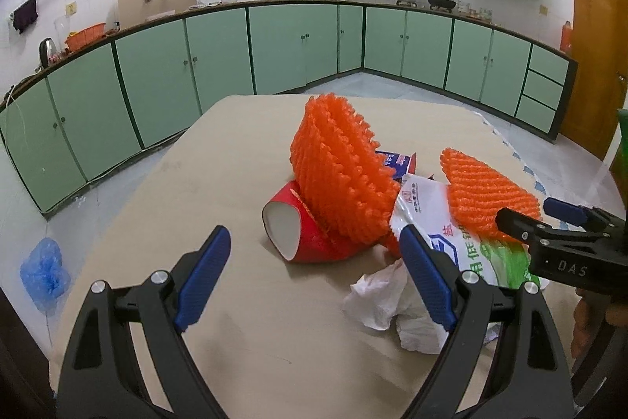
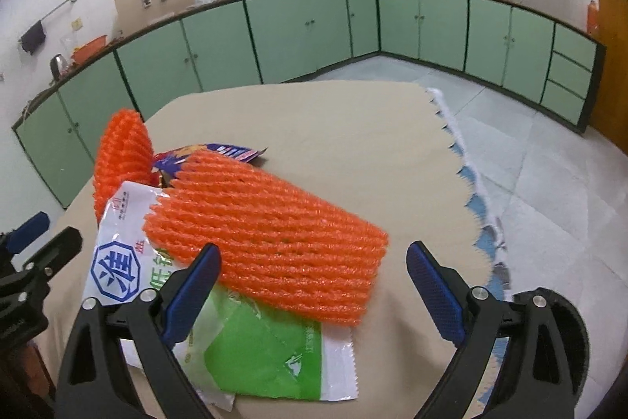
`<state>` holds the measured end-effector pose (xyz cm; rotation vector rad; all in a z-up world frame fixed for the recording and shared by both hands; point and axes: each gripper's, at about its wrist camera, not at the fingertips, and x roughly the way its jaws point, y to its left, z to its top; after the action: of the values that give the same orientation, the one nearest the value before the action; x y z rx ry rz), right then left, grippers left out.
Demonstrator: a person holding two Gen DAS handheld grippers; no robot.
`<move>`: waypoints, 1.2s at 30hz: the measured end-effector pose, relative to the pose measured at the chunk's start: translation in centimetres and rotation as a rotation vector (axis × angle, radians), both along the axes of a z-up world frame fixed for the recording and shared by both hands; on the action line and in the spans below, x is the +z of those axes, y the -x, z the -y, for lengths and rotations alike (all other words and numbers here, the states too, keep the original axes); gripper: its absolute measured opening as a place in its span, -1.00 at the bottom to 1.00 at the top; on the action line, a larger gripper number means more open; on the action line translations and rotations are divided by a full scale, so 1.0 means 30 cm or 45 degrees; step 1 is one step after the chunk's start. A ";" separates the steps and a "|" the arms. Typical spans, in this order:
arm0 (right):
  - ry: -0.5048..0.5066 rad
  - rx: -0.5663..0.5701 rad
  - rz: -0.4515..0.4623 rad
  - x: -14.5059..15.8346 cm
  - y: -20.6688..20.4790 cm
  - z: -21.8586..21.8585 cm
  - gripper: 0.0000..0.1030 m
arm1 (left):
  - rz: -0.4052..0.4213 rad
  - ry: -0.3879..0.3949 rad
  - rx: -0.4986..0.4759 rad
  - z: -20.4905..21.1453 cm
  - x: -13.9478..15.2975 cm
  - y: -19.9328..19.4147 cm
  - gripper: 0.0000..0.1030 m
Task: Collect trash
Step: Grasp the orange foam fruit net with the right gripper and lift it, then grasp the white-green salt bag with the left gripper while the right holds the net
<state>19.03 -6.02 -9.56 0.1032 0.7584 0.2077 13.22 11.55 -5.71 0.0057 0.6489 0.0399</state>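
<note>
A small heap of trash lies on the beige table (image 1: 219, 179), and the red paper cup (image 1: 298, 234) on its side serves as the landmark. Directly behind the cup, leaning on it, stands 1 orange foam fruit net (image 1: 337, 167), curled and upright. To the right of the cup lies a white and green plastic salt bag (image 1: 467, 242) (printed with blue and green characters), and a 2nd orange foam net (image 2: 271, 242) lies flat across the bag's upper part. Behind the cup and the upright net, a blue and red snack wrapper (image 1: 398, 161) peeks out. In front of the cup and to its right sits a crumpled white tissue (image 1: 386, 305), touching the bag's lower edge.

The left gripper (image 1: 314, 269) hangs above the table with its jaws spread wide; the cup's mouth and the tissue show between its blue pads (image 1: 204, 269), but neither pad touches them. The right gripper (image 2: 314, 285) is also spread wide and holds nothing: the flat net's near end and the bag lie between and below its fingers, apart from the pads (image 2: 433, 295).

Green kitchen cabinets (image 1: 290, 46) run along the walls behind the table.
</note>
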 end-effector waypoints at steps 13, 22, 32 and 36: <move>-0.079 0.086 0.012 0.012 0.056 0.043 -0.73 | -0.031 0.057 -0.057 0.046 -0.015 0.013 0.65; -0.087 0.023 0.106 0.089 0.153 0.128 -0.74 | -0.071 0.109 -0.149 0.126 -0.051 0.037 0.65; -0.019 -0.073 0.087 0.070 0.225 0.230 -0.74 | -0.144 0.148 -0.222 0.227 -0.119 0.012 -0.26; -0.009 -0.101 0.075 0.056 0.247 0.262 -0.74 | -0.133 0.147 -0.215 0.248 -0.129 0.012 -0.60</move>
<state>11.62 -13.90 -7.89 0.1333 0.6933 0.1372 12.87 4.12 -9.57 -0.0488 0.7521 -0.1619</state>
